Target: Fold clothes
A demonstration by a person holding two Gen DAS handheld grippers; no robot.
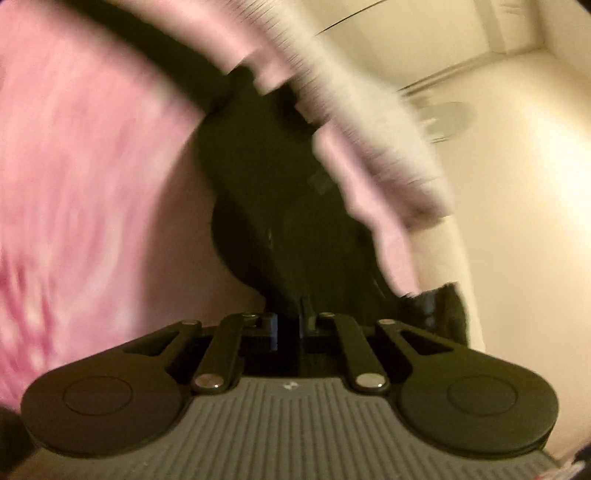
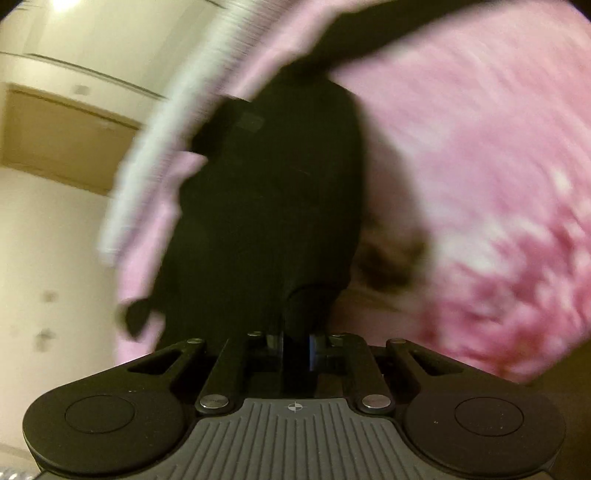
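1. Both views are smeared with motion blur and tilt upward toward a pale wall [image 1: 517, 258] and ceiling [image 2: 92, 29], so the garment appears to be held in the air, not lying on any surface.

2. The task's thing is a pink garment [image 1: 85, 177] with a paler ribbed edge [image 1: 369, 122]. In the left wrist view it fills the left side and arcs over the top toward the right. In the right wrist view it fills the right side and sweeps over to the left.

3. The left tongs [image 1: 258, 122] look drawn together on the cloth near that ribbed edge, with fabric draping over the dark fingers. The tips themselves are buried in cloth and blur, so the grip is a reading, not a certainty.

4. The right tongs [image 2: 295, 85] look likewise clamped on the pink garment [image 2: 461, 166] near the same kind of edge, tips hidden.

5. The step in hand seems to be lifting and shaking the piece out, held by two points along one edge, before any fold is made.

6. The next move probably calls for both grips to hold firm while the cloth is lowered and spread flat. A slipped corner would let it bunch.
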